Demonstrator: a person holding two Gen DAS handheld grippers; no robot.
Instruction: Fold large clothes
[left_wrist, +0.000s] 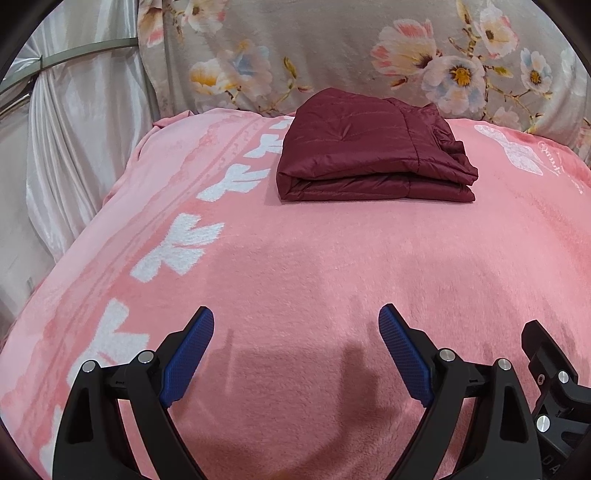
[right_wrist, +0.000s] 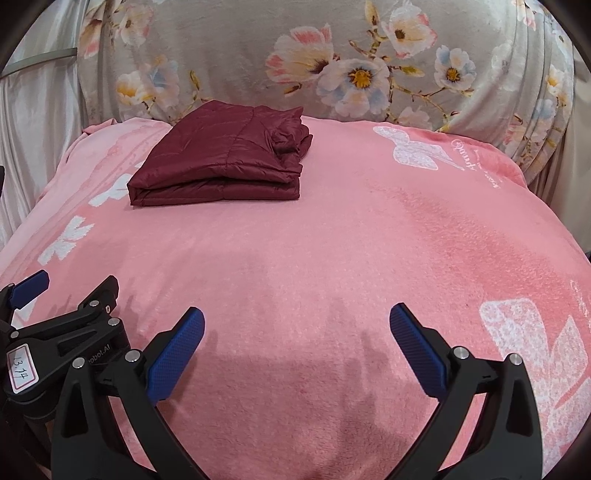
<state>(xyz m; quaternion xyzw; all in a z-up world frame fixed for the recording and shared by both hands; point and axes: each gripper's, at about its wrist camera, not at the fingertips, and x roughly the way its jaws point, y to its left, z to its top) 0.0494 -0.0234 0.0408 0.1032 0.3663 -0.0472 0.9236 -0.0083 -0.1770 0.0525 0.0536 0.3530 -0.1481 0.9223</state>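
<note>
A dark red quilted jacket (left_wrist: 369, 151) lies folded into a compact stack on the pink blanket (left_wrist: 295, 258), at the far side of the bed. It also shows in the right wrist view (right_wrist: 221, 166), far left of centre. My left gripper (left_wrist: 295, 325) is open and empty, hovering over the near part of the blanket, well short of the jacket. My right gripper (right_wrist: 295, 325) is open and empty, beside the left one, also well short of the jacket. The left gripper also shows at the lower left of the right wrist view (right_wrist: 62, 325).
A grey floral cloth (left_wrist: 332, 48) covers the headboard behind the jacket. White satin curtains (left_wrist: 74, 129) hang at the left. The pink blanket (right_wrist: 369, 240) with white bow prints drops off at the bed's left and right edges.
</note>
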